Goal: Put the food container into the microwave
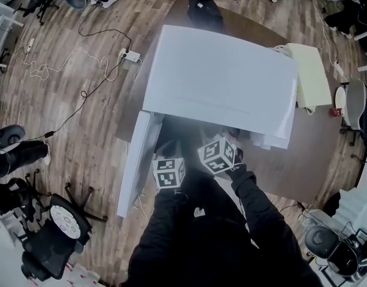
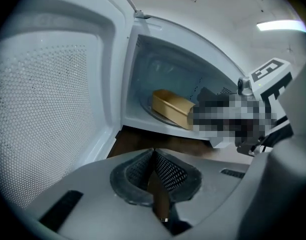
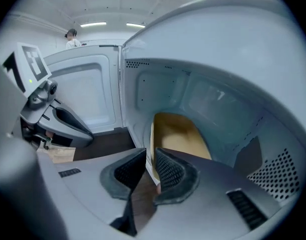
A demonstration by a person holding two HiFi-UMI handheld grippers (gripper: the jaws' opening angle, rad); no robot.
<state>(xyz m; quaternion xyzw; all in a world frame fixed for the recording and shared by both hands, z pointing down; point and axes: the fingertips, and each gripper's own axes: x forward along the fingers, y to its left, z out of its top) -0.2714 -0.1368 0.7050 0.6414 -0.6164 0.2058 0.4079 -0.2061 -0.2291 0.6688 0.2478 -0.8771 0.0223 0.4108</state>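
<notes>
The white microwave (image 1: 222, 79) stands on a brown table with its door (image 1: 135, 163) swung open to the left. Inside, a tan food container (image 3: 180, 136) rests on the glass turntable (image 2: 155, 115); the left gripper view shows the container (image 2: 172, 109) from outside the opening. My right gripper (image 3: 150, 151) reaches into the cavity, its pads closed on the container's near wall. My left gripper (image 2: 154, 151) hangs in front of the opening, shut and empty, next to the door's inner face (image 2: 48, 119). From the head view, only both marker cubes show, left (image 1: 169, 173) and right (image 1: 218, 154).
A cream box-like object (image 1: 312, 73) sits just right of the microwave. Cables and a power strip (image 1: 129, 55) lie on the wood floor at the left, with office chairs (image 1: 54, 232) around. A person (image 3: 71, 38) stands far back in the room.
</notes>
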